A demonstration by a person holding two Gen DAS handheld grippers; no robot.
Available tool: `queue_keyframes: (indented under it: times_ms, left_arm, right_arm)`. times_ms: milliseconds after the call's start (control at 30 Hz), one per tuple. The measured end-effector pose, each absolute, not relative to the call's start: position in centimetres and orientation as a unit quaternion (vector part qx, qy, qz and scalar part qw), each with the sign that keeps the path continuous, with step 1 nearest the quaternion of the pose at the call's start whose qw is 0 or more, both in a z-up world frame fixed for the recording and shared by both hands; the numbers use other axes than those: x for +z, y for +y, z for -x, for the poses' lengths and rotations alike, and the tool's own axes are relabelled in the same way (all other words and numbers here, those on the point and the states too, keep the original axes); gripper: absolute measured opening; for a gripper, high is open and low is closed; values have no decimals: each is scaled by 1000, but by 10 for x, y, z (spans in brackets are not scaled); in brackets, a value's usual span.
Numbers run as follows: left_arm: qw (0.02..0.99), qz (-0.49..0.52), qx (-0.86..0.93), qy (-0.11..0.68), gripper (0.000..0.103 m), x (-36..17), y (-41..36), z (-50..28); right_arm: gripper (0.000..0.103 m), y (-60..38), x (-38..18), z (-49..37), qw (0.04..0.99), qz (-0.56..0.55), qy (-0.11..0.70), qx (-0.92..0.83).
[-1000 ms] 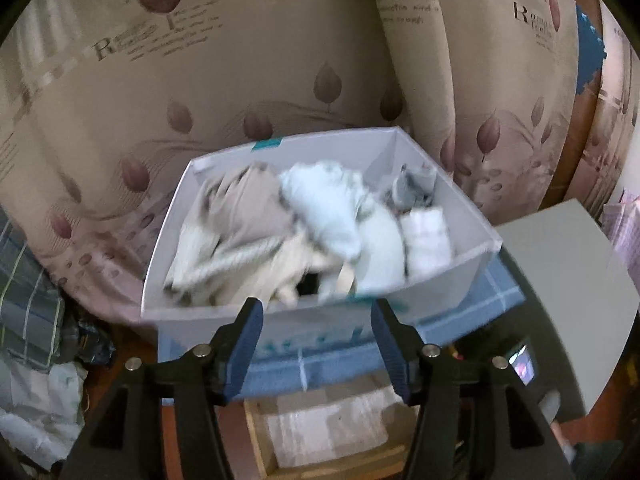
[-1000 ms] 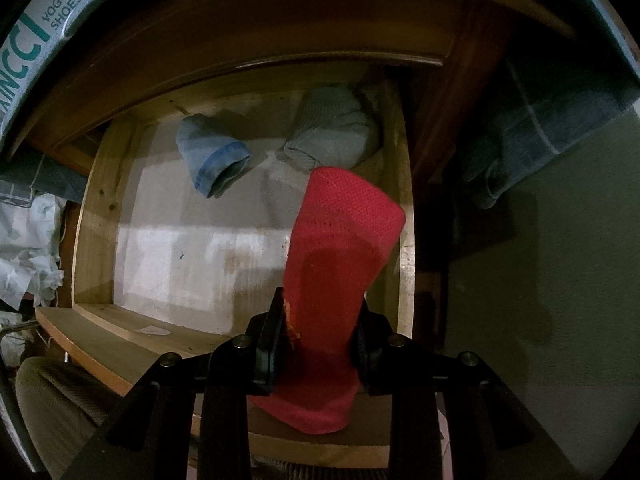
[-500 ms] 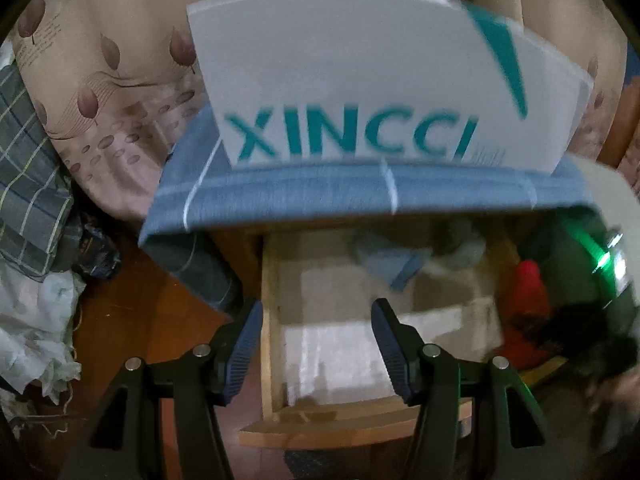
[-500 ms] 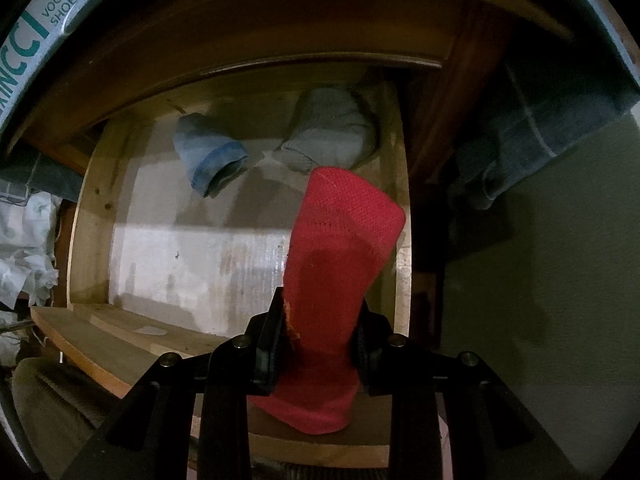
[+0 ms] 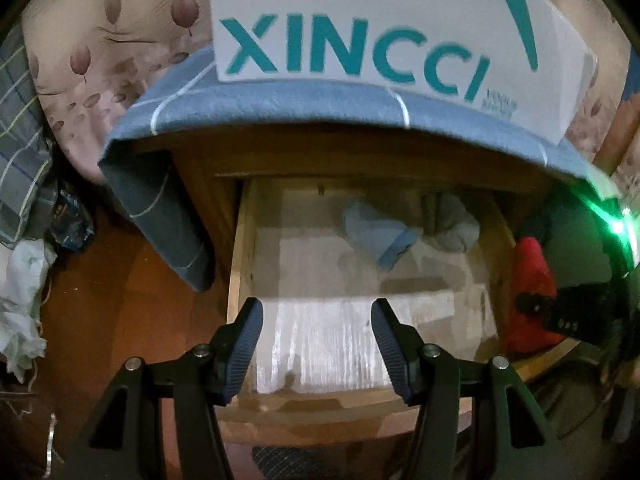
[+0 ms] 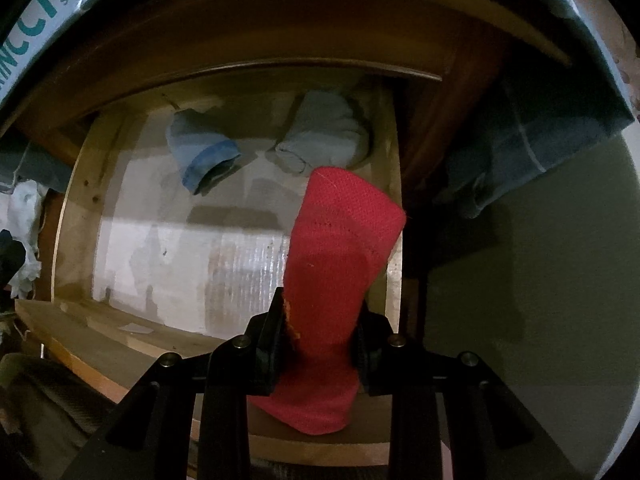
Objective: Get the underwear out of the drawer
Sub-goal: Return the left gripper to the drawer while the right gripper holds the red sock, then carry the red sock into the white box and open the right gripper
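While the left claw (image 5: 316,344) hangs open and empty over the pulled-out drawer (image 5: 240,248), two rolled pieces wait at its back. From the right wrist, the right claw (image 6: 320,344) grips red underwear (image 6: 340,248) above the drawer's front corner; blue roll (image 6: 204,152) and grey roll (image 6: 324,136) remain.

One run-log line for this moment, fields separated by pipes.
drawer: open | right gripper: jaws shut on red underwear | left gripper: jaws open, empty, above drawer | left inside: blue roll, grey roll
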State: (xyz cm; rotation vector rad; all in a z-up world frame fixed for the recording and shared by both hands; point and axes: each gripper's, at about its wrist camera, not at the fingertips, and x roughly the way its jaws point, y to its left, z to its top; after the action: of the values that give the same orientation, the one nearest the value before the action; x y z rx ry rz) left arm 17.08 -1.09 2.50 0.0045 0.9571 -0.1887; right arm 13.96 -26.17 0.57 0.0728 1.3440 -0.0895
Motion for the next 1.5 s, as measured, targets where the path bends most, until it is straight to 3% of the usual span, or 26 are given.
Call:
queue_keyframes:
  times_ms: [700, 1500]
  left_arm:
    - [876, 41, -78, 474, 58, 11, 8, -172]
    - [878, 34, -72, 472, 58, 12, 8, -172]
  right_arm:
    - [26, -254, 44, -132, 819, -29, 573, -28]
    - [26, -219, 180, -106, 858, -13, 510, 52]
